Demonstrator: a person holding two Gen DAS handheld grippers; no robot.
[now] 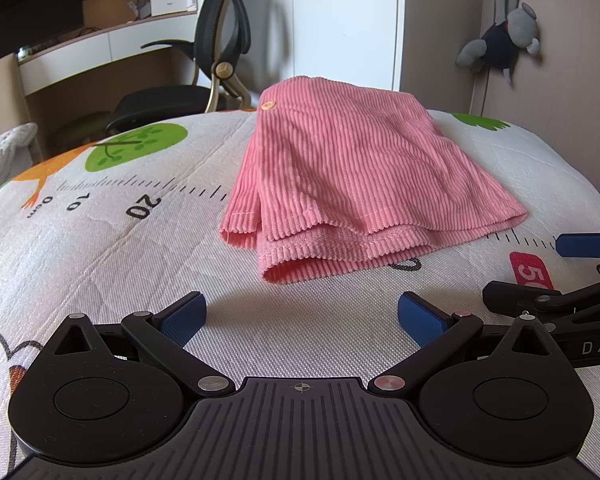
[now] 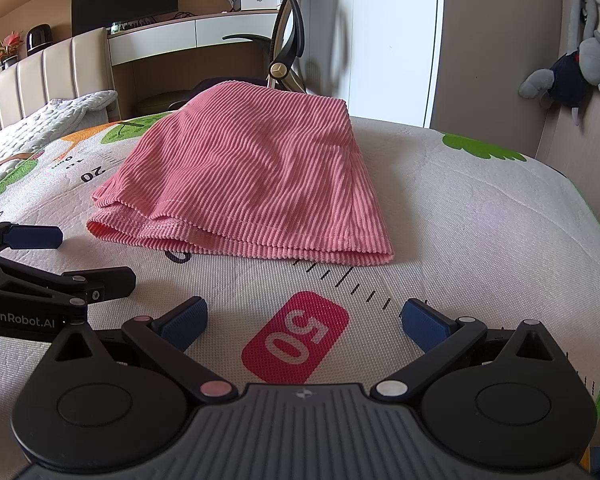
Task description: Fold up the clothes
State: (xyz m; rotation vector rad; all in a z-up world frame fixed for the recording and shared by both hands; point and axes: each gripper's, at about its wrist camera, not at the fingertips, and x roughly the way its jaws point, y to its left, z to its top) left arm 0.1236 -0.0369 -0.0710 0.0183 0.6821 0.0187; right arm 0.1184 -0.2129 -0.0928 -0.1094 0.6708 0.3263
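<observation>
1. Left wrist view shows the pink ribbed corduroy garment [image 1: 352, 176], folded in soft layers on the white quilted mat with ruler marks [image 1: 100, 248].
2. A push could make the loose layers slide apart.
3. It lies just ahead of the left gripper [image 1: 302, 318] and right gripper [image 2: 304, 320], not touching. Both are wide and hold nothing.

We see a folded garment [image 1: 364, 176] lying on the bed [image 1: 100, 248], ahead of both grippers. The left gripper [image 1: 302, 318] and right gripper [image 2: 304, 320] sit side by side near its front edge, apart from it. Behind the bed stands an office chair [image 1: 220, 52], a stuffed toy [image 1: 504, 40] hanging to its right.
</observation>
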